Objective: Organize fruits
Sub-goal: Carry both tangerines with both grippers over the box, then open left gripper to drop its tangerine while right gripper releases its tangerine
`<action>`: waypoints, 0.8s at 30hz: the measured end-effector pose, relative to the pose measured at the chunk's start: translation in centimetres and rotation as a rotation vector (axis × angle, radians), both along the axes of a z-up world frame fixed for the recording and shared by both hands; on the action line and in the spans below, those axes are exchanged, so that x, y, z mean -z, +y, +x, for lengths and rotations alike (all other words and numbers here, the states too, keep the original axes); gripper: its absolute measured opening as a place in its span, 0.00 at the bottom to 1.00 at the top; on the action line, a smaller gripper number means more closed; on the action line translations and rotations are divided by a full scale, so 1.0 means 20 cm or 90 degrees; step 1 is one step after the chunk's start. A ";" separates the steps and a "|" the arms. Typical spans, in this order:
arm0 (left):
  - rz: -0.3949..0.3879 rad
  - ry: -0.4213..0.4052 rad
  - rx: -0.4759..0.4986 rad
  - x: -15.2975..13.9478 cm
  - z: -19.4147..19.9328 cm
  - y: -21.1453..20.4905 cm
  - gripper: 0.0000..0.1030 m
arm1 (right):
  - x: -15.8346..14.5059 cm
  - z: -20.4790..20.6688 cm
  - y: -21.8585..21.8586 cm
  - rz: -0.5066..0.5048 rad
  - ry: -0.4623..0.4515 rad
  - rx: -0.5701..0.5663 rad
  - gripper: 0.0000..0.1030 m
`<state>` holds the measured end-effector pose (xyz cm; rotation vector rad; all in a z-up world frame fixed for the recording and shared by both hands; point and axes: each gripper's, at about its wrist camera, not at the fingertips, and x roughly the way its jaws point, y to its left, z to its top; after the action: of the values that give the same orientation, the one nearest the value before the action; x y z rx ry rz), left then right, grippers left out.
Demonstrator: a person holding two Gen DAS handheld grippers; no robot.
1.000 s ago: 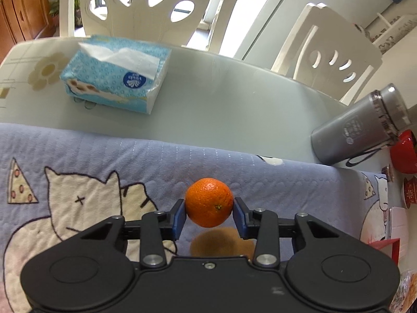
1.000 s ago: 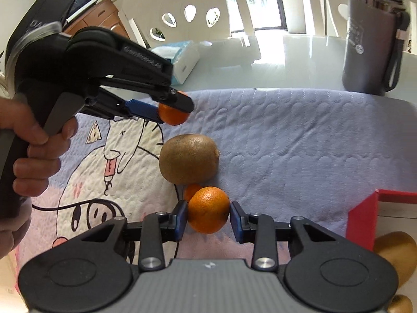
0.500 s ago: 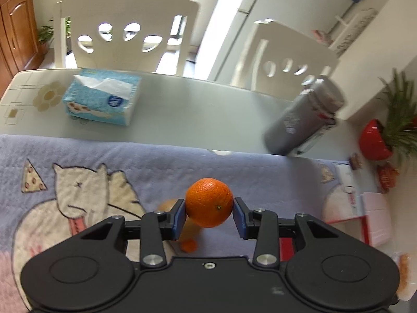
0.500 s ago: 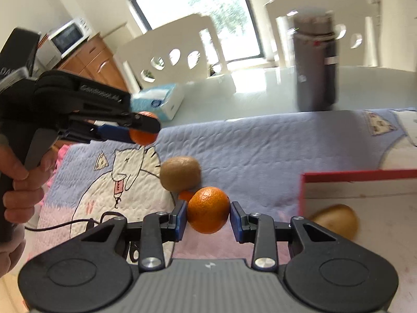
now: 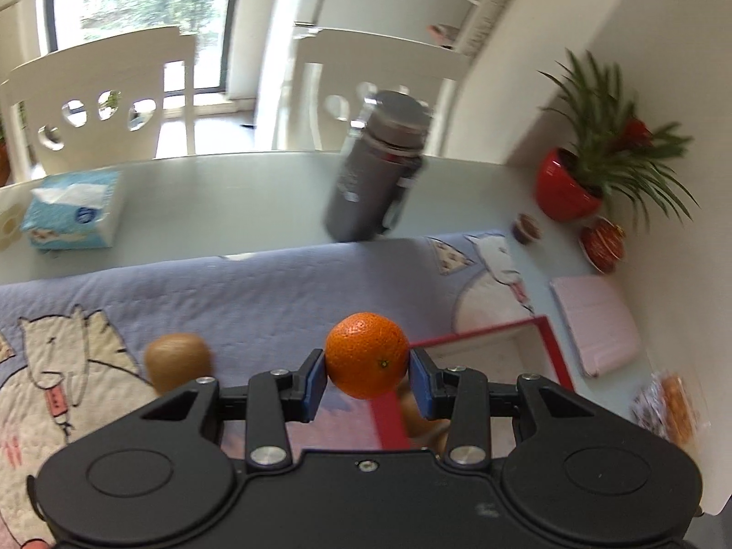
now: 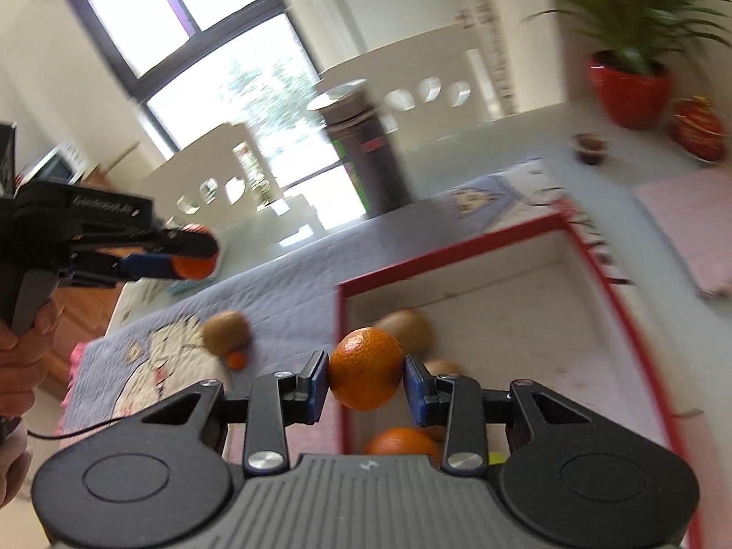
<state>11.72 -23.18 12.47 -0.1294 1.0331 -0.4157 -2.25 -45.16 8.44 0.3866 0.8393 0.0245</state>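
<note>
Orange mandarins clenched in both our black two-finger tongs
Our left gripper hides part of the red-rimmed box; our right gripper covers blurred fruit inside it.

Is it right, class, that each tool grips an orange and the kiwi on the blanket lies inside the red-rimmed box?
Not quite. Each tool, left and right, grips an orange, but the kiwi on the blanket lies outside the red-rimmed box, as the right wrist view shows.
</note>
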 end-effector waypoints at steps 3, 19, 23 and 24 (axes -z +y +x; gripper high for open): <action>-0.001 -0.002 0.033 -0.01 -0.04 -0.12 0.44 | -0.02 -0.10 -0.15 0.004 -0.006 0.058 0.36; -0.015 0.076 0.210 0.23 -0.24 -0.72 0.44 | 0.20 -0.51 -0.53 0.089 0.084 0.284 0.36; 0.001 0.110 0.239 0.36 -0.29 -0.81 0.44 | 0.29 -0.51 -0.49 0.093 0.110 0.286 0.36; 0.001 0.119 0.244 0.39 -0.29 -0.84 0.44 | 0.31 -0.50 -0.48 0.083 0.117 0.289 0.36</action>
<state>5.87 -39.94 4.72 0.0341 1.2462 -0.7615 -12.27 -54.69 2.29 0.7034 0.9174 -0.3836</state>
